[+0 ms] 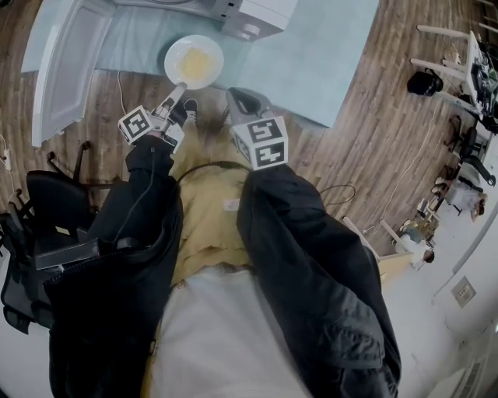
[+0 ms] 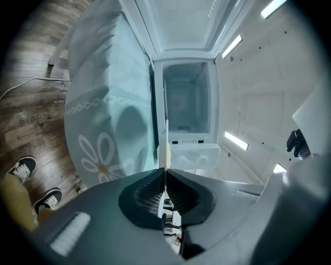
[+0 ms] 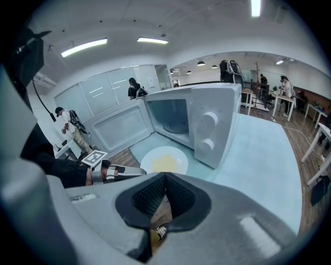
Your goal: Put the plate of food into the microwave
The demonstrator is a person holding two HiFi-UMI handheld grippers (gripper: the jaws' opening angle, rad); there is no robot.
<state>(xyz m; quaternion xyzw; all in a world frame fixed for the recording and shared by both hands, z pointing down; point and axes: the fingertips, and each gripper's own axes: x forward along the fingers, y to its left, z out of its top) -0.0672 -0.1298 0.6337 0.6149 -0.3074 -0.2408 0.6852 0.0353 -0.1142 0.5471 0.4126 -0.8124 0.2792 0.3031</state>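
The person stands at a table (image 1: 327, 54) covered with a pale teal cloth, a gripper in each hand. The white plate (image 1: 173, 53) sits near the table's front edge, with a yellow heap of food (image 1: 196, 62) in its middle. It is just in front of the microwave (image 1: 253, 15), outside the oven. The microwave's door (image 1: 70, 62) is swung wide open to the left, and the cavity looks bare inside.

The left gripper (image 1: 180, 85) reaches to the plate's near rim. In the left gripper view its jaws are clamped on that rim, which shows edge-on as a thin white line running up from between the pads (image 2: 155, 189). The open oven stands straight beyond it. From here I can't say for certain whether the plate rests flat on the cloth or is lifted slightly off it.

The right gripper (image 1: 237, 97) hangs just beside the left one, to the right of the plate and not touching it. Its marker cube (image 1: 261, 140) faces up. In the right gripper view its jaws are pressed together with nothing between them. The plate (image 3: 150, 158), the left gripper (image 3: 121, 171) and the microwave's two knobs (image 3: 209, 132) lie beyond.
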